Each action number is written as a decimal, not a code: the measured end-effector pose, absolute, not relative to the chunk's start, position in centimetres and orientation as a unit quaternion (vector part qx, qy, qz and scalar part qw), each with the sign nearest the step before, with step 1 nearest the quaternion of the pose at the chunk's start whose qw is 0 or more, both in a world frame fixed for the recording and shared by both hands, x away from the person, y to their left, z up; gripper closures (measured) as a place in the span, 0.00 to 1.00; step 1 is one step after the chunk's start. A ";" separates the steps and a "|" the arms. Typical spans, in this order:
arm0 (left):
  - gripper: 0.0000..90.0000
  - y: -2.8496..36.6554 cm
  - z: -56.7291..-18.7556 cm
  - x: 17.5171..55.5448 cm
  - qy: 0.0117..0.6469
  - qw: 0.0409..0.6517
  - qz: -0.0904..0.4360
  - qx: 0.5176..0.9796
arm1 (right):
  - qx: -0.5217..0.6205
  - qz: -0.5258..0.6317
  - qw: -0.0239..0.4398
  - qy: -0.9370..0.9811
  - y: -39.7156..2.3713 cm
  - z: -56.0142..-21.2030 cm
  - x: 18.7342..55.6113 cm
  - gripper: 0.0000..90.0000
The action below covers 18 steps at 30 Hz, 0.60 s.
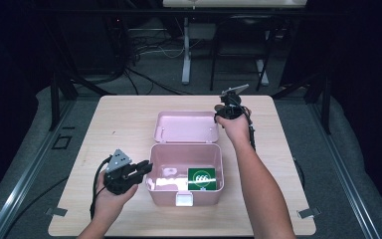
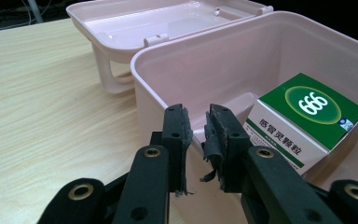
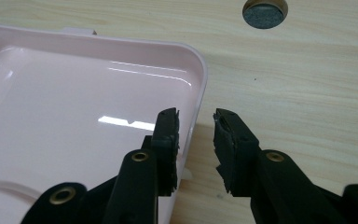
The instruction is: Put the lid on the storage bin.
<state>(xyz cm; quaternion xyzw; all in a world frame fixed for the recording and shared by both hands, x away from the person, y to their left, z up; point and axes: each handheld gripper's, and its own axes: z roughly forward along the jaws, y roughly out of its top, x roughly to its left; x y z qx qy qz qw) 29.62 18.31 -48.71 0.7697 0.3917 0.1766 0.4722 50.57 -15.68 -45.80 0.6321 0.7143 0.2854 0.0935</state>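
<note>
A pale wooden table fills the middle of the high view, with dark floor and cables behind it. At its centre sits an open pink box, its lid folded back flat just above it in the frame. A green and white carton lies in the box's right half. The left gripper, at the lower left, reaches the box's left wall; in the left gripper view its jaws straddle the rim with a narrow gap between them, and whether the pads press the wall cannot be told. The right gripper, at the upper right, is at the lid's right edge; its jaws stand apart on either side of the lid's rim, not gripping it.
</note>
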 end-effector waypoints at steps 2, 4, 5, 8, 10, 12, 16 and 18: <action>0.86 18.3 -48.7 29.6 0.392 0.473 0.179 0.768 | 0.634 0.283 0.092 0.714 -15.6 -46.0 50.7 0.80; 0.86 18.3 -48.7 29.6 0.392 0.474 0.178 0.768 | 0.635 0.284 0.091 0.713 -15.4 -46.2 50.8 0.80; 0.86 18.3 -48.8 29.6 0.392 0.474 0.179 0.768 | 0.636 0.281 0.088 0.713 -15.3 -46.2 50.8 0.81; 0.86 18.3 -48.8 29.6 0.392 0.474 0.179 0.768 | 0.635 0.279 0.089 0.715 -15.1 -46.4 50.9 0.83; 0.86 18.3 -48.8 29.6 0.392 0.474 0.180 0.768 | 0.634 0.278 0.090 0.716 -14.9 -46.6 51.0 0.84; 0.86 18.3 -48.8 29.6 0.392 0.474 0.180 0.768 | 0.637 0.274 0.087 0.716 -14.8 -46.7 51.0 0.85; 0.86 18.3 -48.8 29.6 0.392 0.474 0.179 0.768 | 0.640 0.271 0.088 0.713 -14.8 -46.9 51.1 0.88; 0.86 18.3 -48.7 29.6 0.391 0.474 0.179 0.768 | 0.641 0.270 0.084 0.714 -14.8 -47.0 51.2 0.90</action>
